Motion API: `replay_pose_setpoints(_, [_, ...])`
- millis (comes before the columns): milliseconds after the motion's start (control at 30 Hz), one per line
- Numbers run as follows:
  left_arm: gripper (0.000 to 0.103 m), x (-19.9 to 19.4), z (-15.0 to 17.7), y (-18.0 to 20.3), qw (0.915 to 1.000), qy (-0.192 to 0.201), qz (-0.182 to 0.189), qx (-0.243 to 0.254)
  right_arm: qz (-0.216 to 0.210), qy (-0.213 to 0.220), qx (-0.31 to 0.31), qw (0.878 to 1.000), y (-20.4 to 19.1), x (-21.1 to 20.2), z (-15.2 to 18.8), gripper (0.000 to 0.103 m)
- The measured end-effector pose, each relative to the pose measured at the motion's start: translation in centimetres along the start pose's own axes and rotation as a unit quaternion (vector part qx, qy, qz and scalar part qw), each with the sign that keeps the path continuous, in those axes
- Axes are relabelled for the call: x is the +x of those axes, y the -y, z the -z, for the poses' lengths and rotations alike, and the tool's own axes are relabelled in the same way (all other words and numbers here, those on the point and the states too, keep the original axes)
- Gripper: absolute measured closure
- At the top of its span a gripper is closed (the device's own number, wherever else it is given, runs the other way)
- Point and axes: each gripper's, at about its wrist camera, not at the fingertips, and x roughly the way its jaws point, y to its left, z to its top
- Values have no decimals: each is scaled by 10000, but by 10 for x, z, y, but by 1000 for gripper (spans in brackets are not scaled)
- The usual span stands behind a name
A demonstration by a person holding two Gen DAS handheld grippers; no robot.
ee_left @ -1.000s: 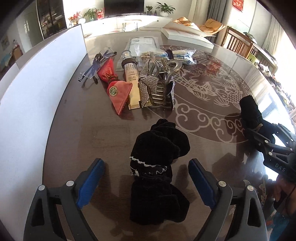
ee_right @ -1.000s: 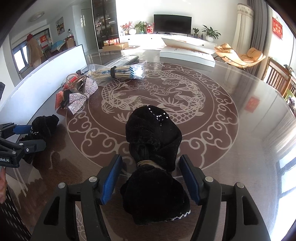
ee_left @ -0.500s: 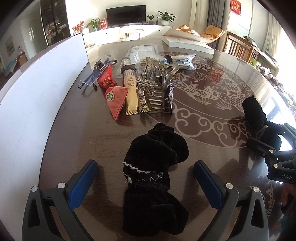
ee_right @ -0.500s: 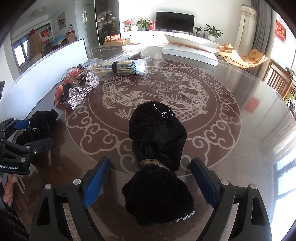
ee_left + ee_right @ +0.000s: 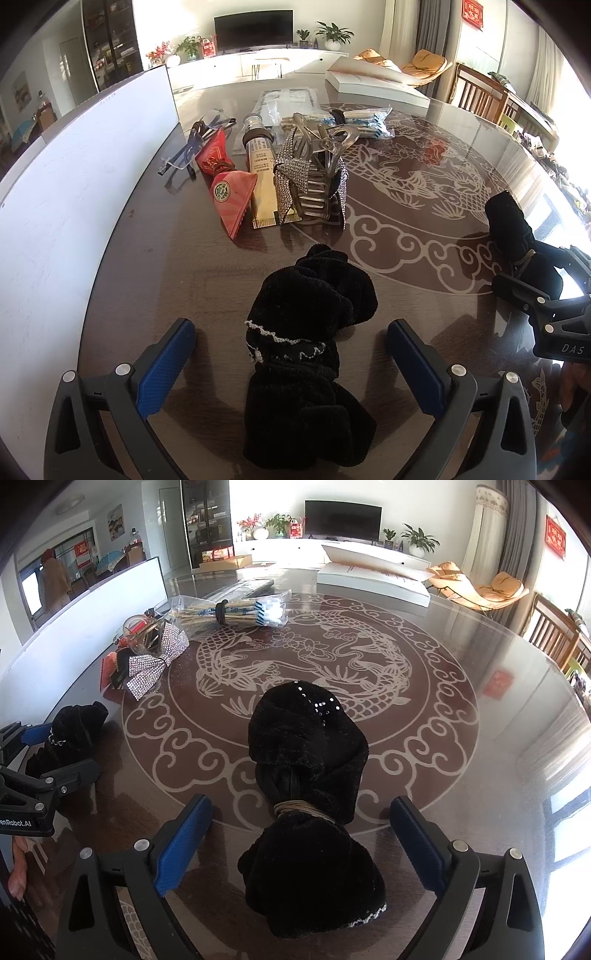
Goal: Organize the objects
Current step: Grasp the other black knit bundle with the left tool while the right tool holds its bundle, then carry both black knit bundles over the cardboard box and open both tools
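A black velvet bow with white lace trim (image 5: 306, 354) lies on the dark table between the blue pads of my left gripper (image 5: 291, 363), which is open and not touching it. A second black velvet bow tied with a tan band (image 5: 308, 805) lies between the pads of my right gripper (image 5: 301, 843), also open. Each gripper shows in the other view: the right gripper (image 5: 554, 306) at the right edge, the left gripper (image 5: 33, 775) at the left edge around its bow (image 5: 72, 731).
Behind the left bow lie a rhinestone bow with a claw clip (image 5: 314, 177), a gold tube (image 5: 262, 173), red pouches (image 5: 229, 184) and glasses (image 5: 188, 147). A bagged bundle of sticks (image 5: 236, 611) lies farther back. A white board (image 5: 74, 177) lines the table's left side.
Both grippers have opened wider around their bows and drawn back slightly. The bows lie still on the table.
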Motion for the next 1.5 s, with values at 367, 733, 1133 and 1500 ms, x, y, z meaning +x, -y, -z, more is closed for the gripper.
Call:
replay_pose_setpoints(367, [0,1,0,1,10000,6,-10,-7,-10,-8,-11,10000,0,0,0,5])
replay_pose_setpoints(733, [67,-13,0,-8,9994,276,149,-172,-228,-463,-280,9983,1,5,-8,0])
replay_pose_setpoints(1133, [68,-61,6,-20,9934,706,616,-669,-480,-554,-311,9968,-5,-23,-23,74])
replay_pose_setpoints(1500, [67,-188,4,-181,9754,1284,-637,-1675,-2776,595,-888,9547,-200,-111,-121,73])
